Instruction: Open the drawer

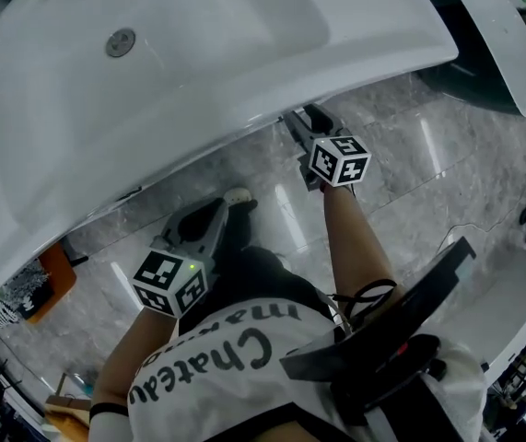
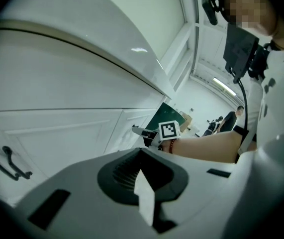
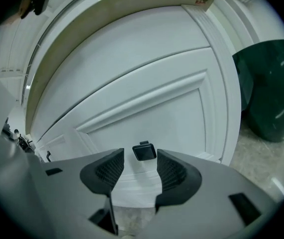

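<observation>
A white panelled cabinet front (image 3: 146,83) under the basin counter (image 1: 244,53) carries a small black square knob (image 3: 144,152). My right gripper (image 3: 141,166) is open and points at that front, with the knob just beyond the gap between its fingertips and clear of both. In the head view the right gripper (image 1: 304,118) reaches under the counter edge, so its tips are hidden there. My left gripper (image 1: 218,208) hangs lower left, away from the cabinet, with its pads together and nothing held. In the left gripper view the left gripper (image 2: 142,156) faces another white cabinet front (image 2: 57,128).
Two black bar handles (image 2: 7,163) sit on the cabinet front at the far left. A dark green bin (image 3: 271,93) stands on the marble floor (image 1: 410,155) right of the cabinet. The counter overhangs both grippers. An orange object (image 1: 55,270) lies at the lower left.
</observation>
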Available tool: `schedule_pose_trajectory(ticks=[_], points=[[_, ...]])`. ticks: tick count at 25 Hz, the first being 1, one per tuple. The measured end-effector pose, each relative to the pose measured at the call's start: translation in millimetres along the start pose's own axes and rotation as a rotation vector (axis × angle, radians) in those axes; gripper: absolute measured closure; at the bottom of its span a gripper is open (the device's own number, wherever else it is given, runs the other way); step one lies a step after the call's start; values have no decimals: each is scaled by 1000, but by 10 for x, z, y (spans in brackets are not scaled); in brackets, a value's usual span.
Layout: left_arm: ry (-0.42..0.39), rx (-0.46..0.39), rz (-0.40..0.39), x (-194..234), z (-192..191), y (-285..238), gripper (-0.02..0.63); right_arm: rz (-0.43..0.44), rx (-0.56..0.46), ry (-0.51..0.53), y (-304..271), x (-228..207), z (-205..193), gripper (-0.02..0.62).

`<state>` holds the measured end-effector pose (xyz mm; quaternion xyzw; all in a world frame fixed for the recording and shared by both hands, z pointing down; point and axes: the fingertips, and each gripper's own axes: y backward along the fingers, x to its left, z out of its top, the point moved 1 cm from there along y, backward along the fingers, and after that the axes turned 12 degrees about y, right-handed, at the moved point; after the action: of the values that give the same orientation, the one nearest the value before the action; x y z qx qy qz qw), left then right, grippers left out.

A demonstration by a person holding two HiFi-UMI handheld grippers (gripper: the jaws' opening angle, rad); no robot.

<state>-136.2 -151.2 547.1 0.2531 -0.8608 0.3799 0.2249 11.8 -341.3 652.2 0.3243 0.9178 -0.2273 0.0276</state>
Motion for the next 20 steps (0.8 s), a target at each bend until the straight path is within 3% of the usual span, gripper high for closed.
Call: schedule_pose_trajectory(ticks=[5,9,15,20], points=[[24,13,14,16,-8,23,598,-21,-25,-44,-52,-52,72,428],[15,27,17,3,33,9,598,-9,14,-1,-83,-59,75,453],[32,21,23,-11,113,-64,598,7,43,31,-63,-80,65,451],[37,30,37,-46,119,-97,597,21,41,-4,-25,-73,46,452]])
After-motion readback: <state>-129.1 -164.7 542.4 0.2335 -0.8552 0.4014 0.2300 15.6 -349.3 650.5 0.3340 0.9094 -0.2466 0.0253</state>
